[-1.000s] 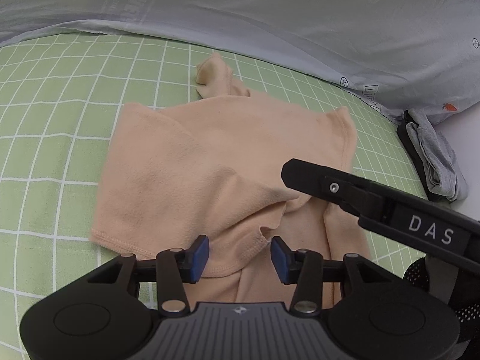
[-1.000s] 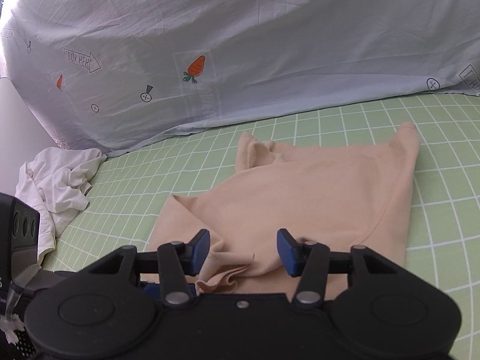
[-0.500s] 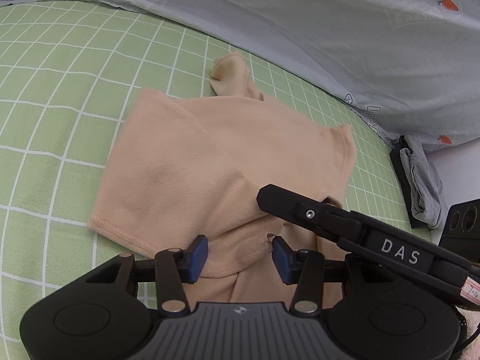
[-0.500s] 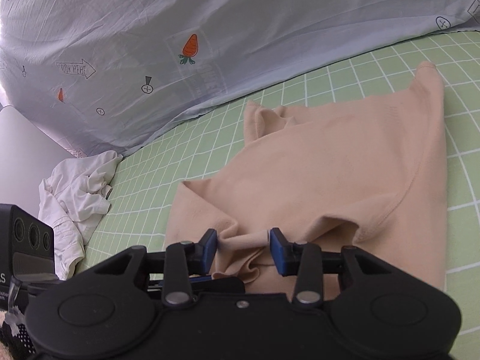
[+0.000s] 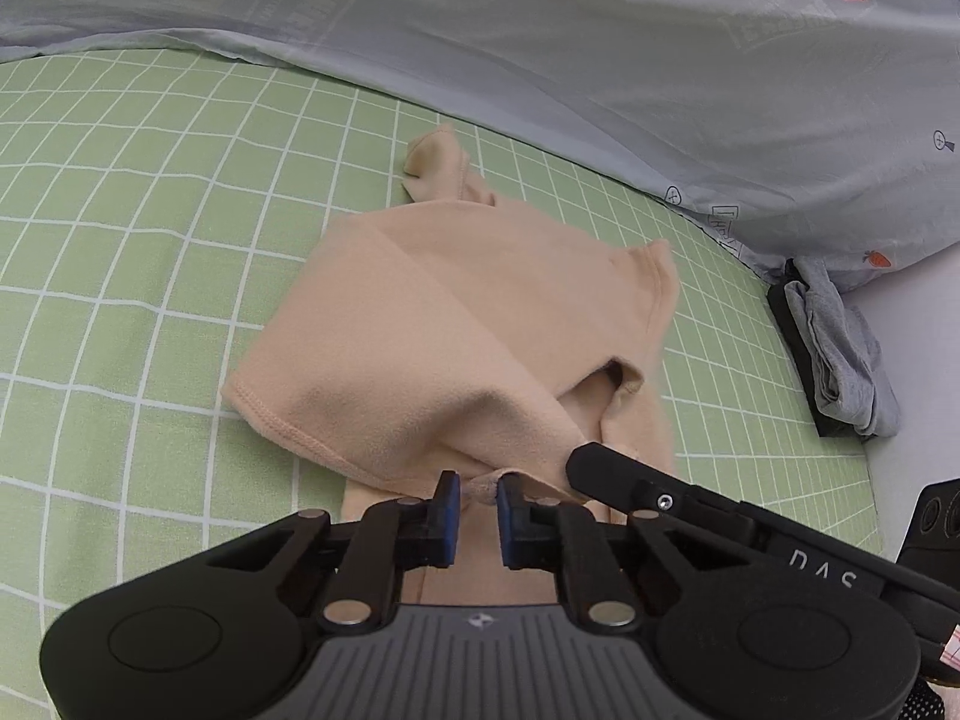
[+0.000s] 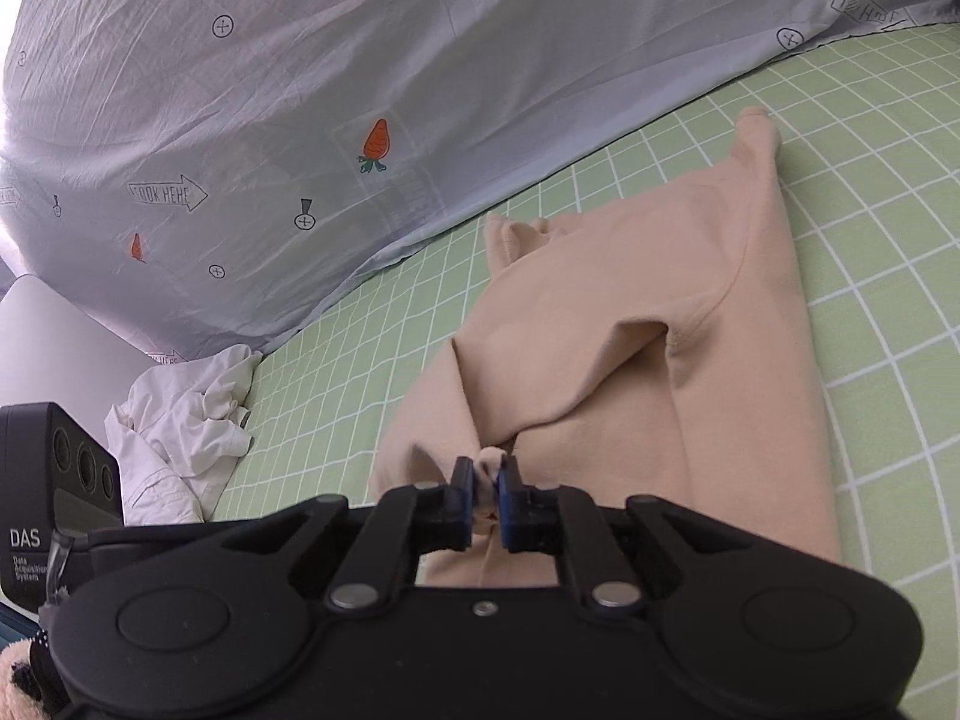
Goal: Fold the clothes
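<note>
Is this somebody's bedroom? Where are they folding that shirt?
Most likely a bedroom, and the folding happens on a bed. The peach shirt lies on a green checked sheet, a pale blue quilt with carrots is heaped behind it, and more clothes wait at the edge.

Soft, even daylight is filling both views; no glare is showing. Faint shadows are lying under the folds of the peach garment [image 5: 456, 324]. Fisheye distortion is bending the grid lines of the green checked bedsheet [image 5: 120, 228] towards the edges, and dark vignetting is cutting the corners. Focus is holding sharp throughout.
</note>
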